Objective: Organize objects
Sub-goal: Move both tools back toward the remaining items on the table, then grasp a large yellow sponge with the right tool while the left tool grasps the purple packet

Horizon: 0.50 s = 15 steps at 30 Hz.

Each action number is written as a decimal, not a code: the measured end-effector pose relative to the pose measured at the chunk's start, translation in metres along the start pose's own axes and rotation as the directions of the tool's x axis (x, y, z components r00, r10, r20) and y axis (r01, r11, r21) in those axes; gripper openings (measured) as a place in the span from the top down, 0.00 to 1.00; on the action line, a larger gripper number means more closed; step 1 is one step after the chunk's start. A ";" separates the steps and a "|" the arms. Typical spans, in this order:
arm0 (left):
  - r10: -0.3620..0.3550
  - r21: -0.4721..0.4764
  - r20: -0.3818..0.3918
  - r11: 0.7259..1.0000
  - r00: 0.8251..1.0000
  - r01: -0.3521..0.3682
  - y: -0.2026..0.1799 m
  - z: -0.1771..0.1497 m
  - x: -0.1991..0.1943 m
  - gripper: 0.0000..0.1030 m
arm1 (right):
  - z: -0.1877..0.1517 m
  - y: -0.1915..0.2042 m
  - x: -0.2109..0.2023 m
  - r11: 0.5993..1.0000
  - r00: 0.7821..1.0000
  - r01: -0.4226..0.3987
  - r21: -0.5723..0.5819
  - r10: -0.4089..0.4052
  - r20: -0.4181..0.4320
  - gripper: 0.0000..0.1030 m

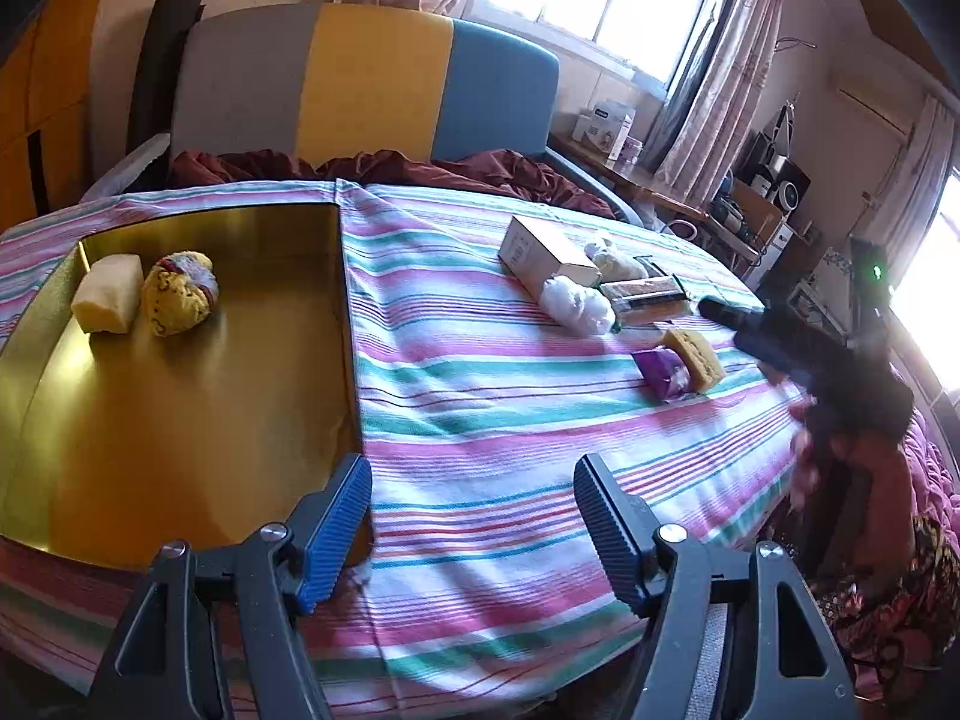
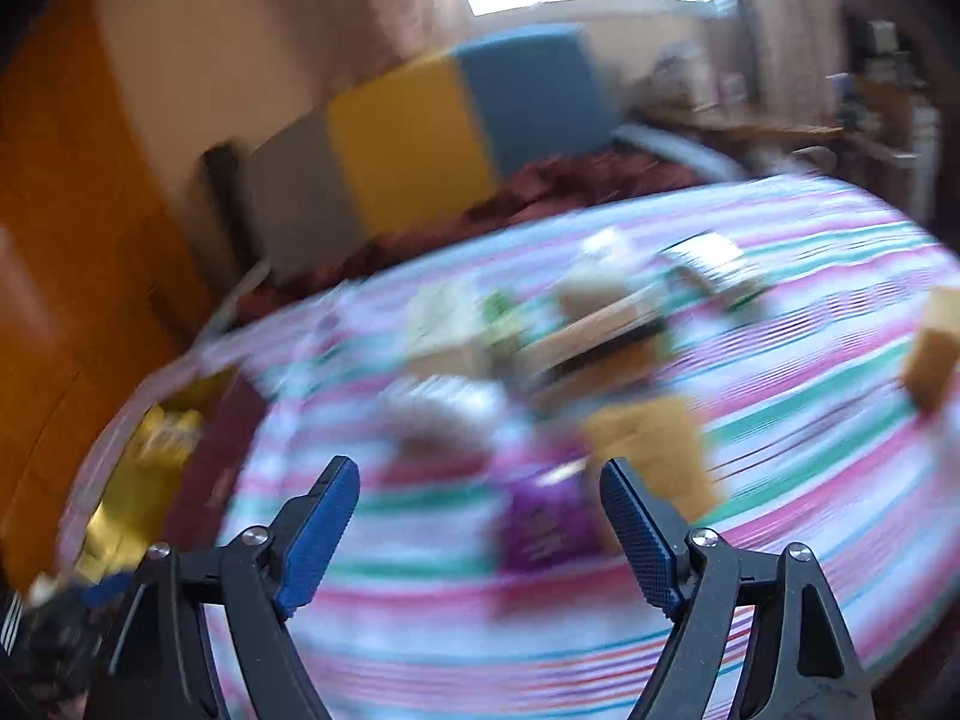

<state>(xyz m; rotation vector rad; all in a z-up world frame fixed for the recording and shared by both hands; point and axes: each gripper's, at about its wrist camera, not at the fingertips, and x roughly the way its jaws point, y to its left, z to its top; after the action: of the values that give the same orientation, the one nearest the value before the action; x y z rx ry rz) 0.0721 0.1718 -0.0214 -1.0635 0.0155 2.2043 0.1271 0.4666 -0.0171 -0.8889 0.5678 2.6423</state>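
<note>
A gold tray (image 1: 180, 408) lies on the striped bedspread at the left and holds a pale sponge (image 1: 108, 294) and a yellow patterned bundle (image 1: 180, 291). At the right lie a white box (image 1: 543, 258), a white bag (image 1: 576, 306), a flat packet (image 1: 645, 297), a purple packet (image 1: 660, 372) and a yellow sponge (image 1: 699, 357). My left gripper (image 1: 474, 510) is open and empty above the tray's right edge. My right gripper (image 2: 480, 516) is open and empty; its view is motion-blurred, with the purple packet (image 2: 549, 522) and yellow sponge (image 2: 654, 450) just beyond its fingertips. It shows dark in the left wrist view (image 1: 780, 342).
A grey, yellow and blue headboard (image 1: 372, 78) and a crumpled dark red blanket (image 1: 420, 171) are at the far end. A cluttered desk (image 1: 720, 204) stands at the right under the window. Another yellow block (image 2: 933, 348) lies at the far right.
</note>
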 end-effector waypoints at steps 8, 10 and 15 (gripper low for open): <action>-0.017 0.056 -0.011 0.998 1.000 0.017 -0.023 -0.004 0.002 0.31 | 0.014 -0.037 0.033 0.984 0.980 0.178 0.028 -0.175 -0.093 0.15; -0.018 0.076 -0.006 0.997 1.000 0.018 -0.027 -0.004 0.000 0.31 | 0.011 -0.043 0.043 0.981 0.976 0.191 0.027 -0.187 -0.114 0.15; -0.018 0.094 -0.019 0.995 1.000 0.020 -0.033 -0.004 0.002 0.31 | 0.000 -0.058 0.062 0.989 0.973 0.146 0.021 -0.140 -0.183 0.38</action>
<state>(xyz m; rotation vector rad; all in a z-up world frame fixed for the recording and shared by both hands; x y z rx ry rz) 0.0935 0.1974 -0.0171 -1.0276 0.1157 2.1545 0.1021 0.5266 -0.0715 -1.1235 0.5676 2.4317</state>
